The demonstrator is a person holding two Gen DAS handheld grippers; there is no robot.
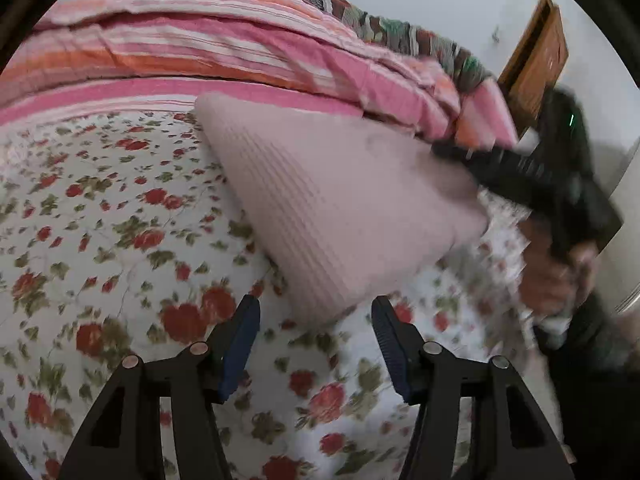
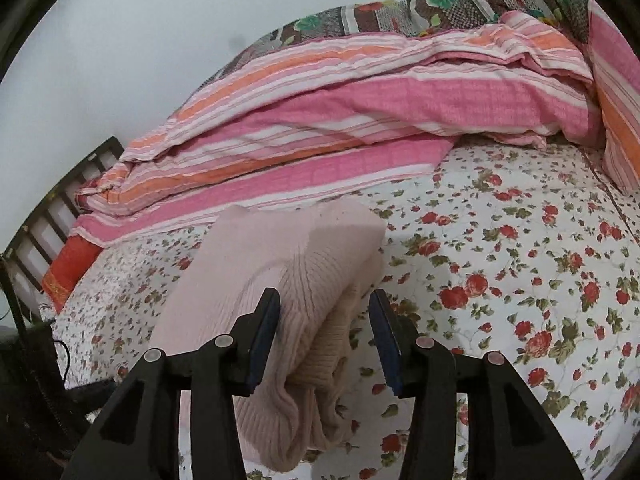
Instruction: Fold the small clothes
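Sweater [image 2: 280,304]: pale pink ribbed knit, already doubled over, lying on the flowered bedsheet [image 2: 520,280]; striped quilt [image 2: 320,120] bunched behind it at 12 o'clock.
Long axis: in the right wrist view it runs from 12 o'clock down to 6 o'clock, straight into the tool.
Right gripper [image 2: 324,336]: jaws apart, fold's thick near end sitting between them; left pad touching or nearly touching the knit, right pad clear. Released, not clamped.
Left gripper [image 1: 316,344]: jaws apart, nothing in them; sweater's near corner just beyond the tips at 12 o'clock, not touching.
Nearer hand: the right, by my reading.
Next move, as a judgement: hinges on the right jaws closing on that near end.
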